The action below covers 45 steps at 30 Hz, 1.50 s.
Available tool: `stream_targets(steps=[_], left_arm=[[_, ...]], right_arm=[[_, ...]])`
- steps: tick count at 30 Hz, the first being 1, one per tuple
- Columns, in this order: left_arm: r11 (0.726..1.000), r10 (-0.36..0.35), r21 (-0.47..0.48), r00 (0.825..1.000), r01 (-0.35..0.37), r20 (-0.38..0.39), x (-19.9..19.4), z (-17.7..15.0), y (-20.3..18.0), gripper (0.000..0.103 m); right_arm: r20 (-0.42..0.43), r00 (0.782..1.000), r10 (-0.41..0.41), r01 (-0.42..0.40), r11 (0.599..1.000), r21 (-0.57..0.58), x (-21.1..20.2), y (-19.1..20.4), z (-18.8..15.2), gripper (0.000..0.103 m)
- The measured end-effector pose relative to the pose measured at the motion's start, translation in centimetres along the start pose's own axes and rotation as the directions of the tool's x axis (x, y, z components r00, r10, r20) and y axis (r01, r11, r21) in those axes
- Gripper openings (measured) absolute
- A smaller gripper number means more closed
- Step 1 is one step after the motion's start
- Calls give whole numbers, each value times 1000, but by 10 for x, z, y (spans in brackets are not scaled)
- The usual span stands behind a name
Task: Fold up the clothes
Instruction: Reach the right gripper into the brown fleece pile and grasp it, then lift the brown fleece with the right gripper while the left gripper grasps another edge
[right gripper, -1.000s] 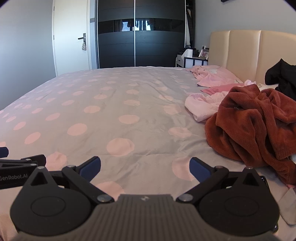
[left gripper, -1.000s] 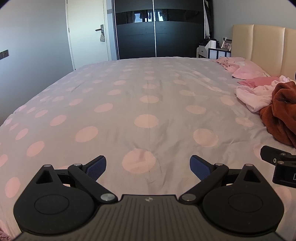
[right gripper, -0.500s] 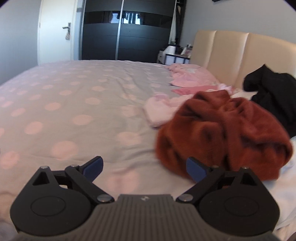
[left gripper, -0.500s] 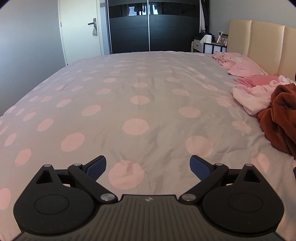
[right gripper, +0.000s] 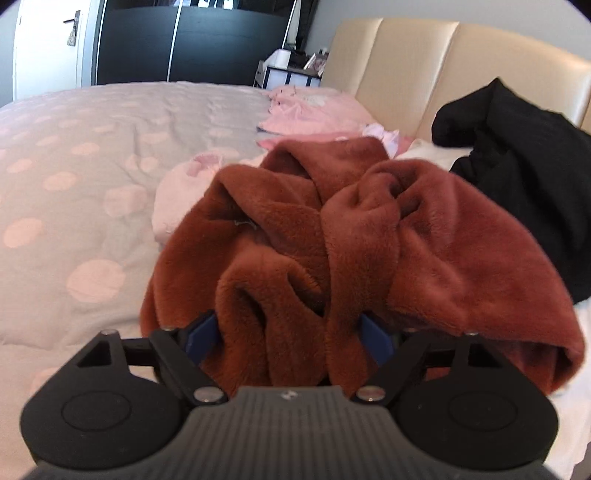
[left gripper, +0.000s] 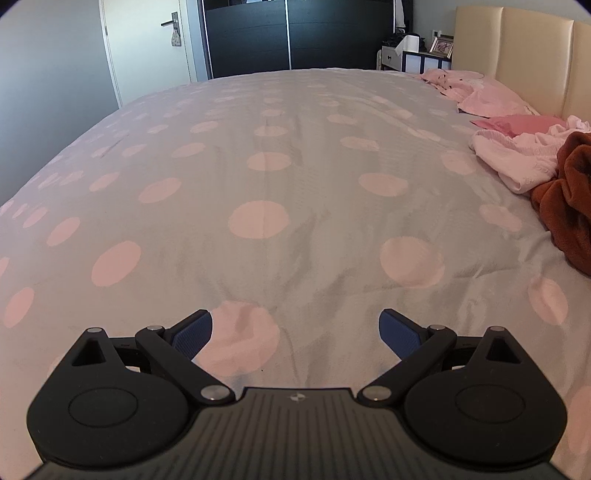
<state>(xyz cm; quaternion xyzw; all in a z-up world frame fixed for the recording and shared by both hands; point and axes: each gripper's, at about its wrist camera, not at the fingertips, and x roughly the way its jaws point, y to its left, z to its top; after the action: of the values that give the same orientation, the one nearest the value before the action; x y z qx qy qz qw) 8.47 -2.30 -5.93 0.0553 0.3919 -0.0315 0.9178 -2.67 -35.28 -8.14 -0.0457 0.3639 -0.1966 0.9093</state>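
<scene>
A crumpled rust-brown fleece garment (right gripper: 369,236) lies on the right side of the bed, and its edge also shows in the left wrist view (left gripper: 569,206). My right gripper (right gripper: 288,336) is pushed into its near folds. The jaws are closing, thick fleece fills the gap between them, and both blue pads (right gripper: 201,334) touch the fabric. My left gripper (left gripper: 295,328) is open just above the grey bedspread with pink dots (left gripper: 258,166), with nothing between its fingers.
Pale pink clothes (left gripper: 517,158) lie beyond the fleece. A black garment (right gripper: 517,147) leans on the cream headboard (right gripper: 406,66). More pink items (right gripper: 310,110) lie near the pillows. A dark wardrobe (left gripper: 288,33), a white door (left gripper: 147,44) and a nightstand (left gripper: 413,59) stand past the bed.
My right gripper swung right from the bedspread onto the rust-brown fleece and its jaws narrowed around the folds. My left gripper moved forward and lower over the bedspread, still open.
</scene>
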Motion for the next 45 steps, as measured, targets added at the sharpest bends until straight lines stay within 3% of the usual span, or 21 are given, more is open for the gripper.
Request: stream_targets(steps=[1,2,5,10,14,17,20,22,26,29,30,32,33,37,40,45], left_arm=[[1000,-1,7,1000,1,-6,2,-1,0,99],[1000,-1,13,1000,1,-10,4,-2,-1,99],[1000,-5,21,1000,5,-14,7,-3,-3,98],[999,-31,18,1000,31,0,1,3,-4,98],[999,-41,18,999,41,24,-10,8,-6,98],[999,-49,0,998,49,45,-22,12,-3,98],[999,-49,-16,996,51,76,-37,18,4,98],[999,-41,-28,994,44,98,-49,22,11,98],[998,-12,-60,990,20,142,-74,28,33,98],[996,24,-84,985,-10,170,-92,29,53,98],[996,30,-84,985,-16,172,-95,28,58,98],[996,42,-85,983,-27,176,-102,27,69,98],[996,43,-86,984,-28,175,-104,25,73,98],[996,17,-86,985,-3,171,-108,18,80,98],[996,-28,-74,986,41,167,-107,12,75,98],[991,-121,-40,982,128,143,-100,1,56,98]], right_arm=[[-11,1000,-3,3,1000,-2,4,0,2,48],[-22,1000,-6,6,1000,-4,8,0,4,39],[-15,1000,-13,12,999,-35,5,2,9,24],[20,1000,24,-22,994,-105,-25,17,17,16],[38,992,124,-116,978,-173,-65,35,30,15],[54,972,229,-215,958,-190,-98,50,43,15],[95,934,346,-321,924,-209,-135,76,59,15],[111,897,428,-400,892,-210,-159,94,72,15],[152,779,608,-558,784,-272,-213,141,91,14],[123,699,704,-654,699,-289,-236,174,96,17],[113,686,719,-667,683,-298,-240,185,95,24],[127,689,713,-653,688,-318,-243,198,90,44],[136,692,709,-644,691,-327,-245,204,88,48],[109,726,679,-615,711,-341,-238,204,78,50],[80,762,642,-589,740,-326,-219,193,71,59],[9,806,592,-575,786,-228,-189,165,19,63]])
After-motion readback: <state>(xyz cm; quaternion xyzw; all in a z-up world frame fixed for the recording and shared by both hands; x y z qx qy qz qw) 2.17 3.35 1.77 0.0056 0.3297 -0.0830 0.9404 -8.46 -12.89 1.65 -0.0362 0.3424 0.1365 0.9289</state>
